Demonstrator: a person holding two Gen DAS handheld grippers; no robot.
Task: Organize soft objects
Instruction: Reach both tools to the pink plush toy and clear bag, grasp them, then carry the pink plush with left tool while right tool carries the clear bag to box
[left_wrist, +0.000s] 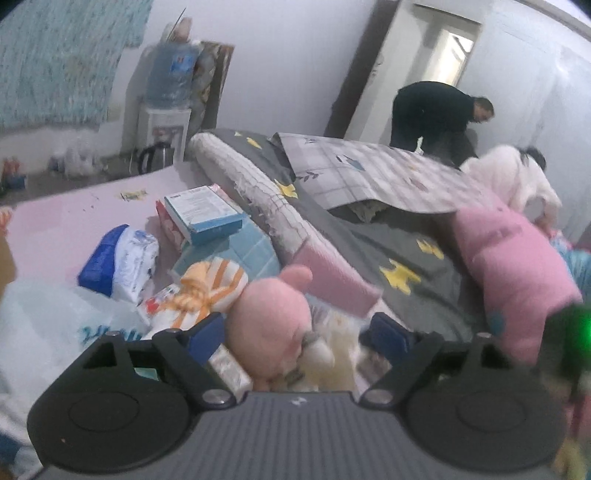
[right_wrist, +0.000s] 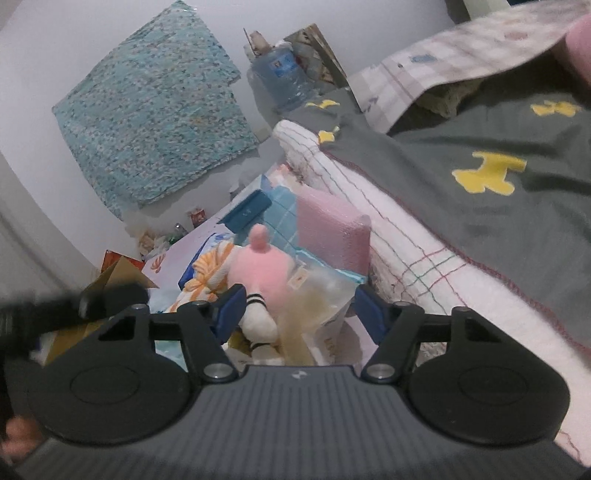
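The left gripper (left_wrist: 295, 334) is standing with its jaws spread around a pink plush toy (left_wrist: 271, 328), which is lying on the bed among clutter; the blue pads are sitting apart from the plush on both sides, so nothing is being pinched. The right gripper (right_wrist: 297, 312) is also spread, framing the same pink plush toy (right_wrist: 264, 271) from the other side; its left pad is sitting just beside the toy's white, black-striped leg, though whether it is touching is unclear through the blur. A crinkled clear plastic bag (right_wrist: 317, 295) is lying between the right jaws beside the toy. An orange-and-white striped cloth (left_wrist: 210, 291) is resting just left of the plush; a blue-and-white packet (left_wrist: 118, 260) and a blue box (left_wrist: 203, 212) are lying further back on the pink sheet (left_wrist: 74, 218). A grey quilt with yellow shapes (left_wrist: 399, 254) is bunching up on the right, with a pink cushion (left_wrist: 517, 273) leaning against it.
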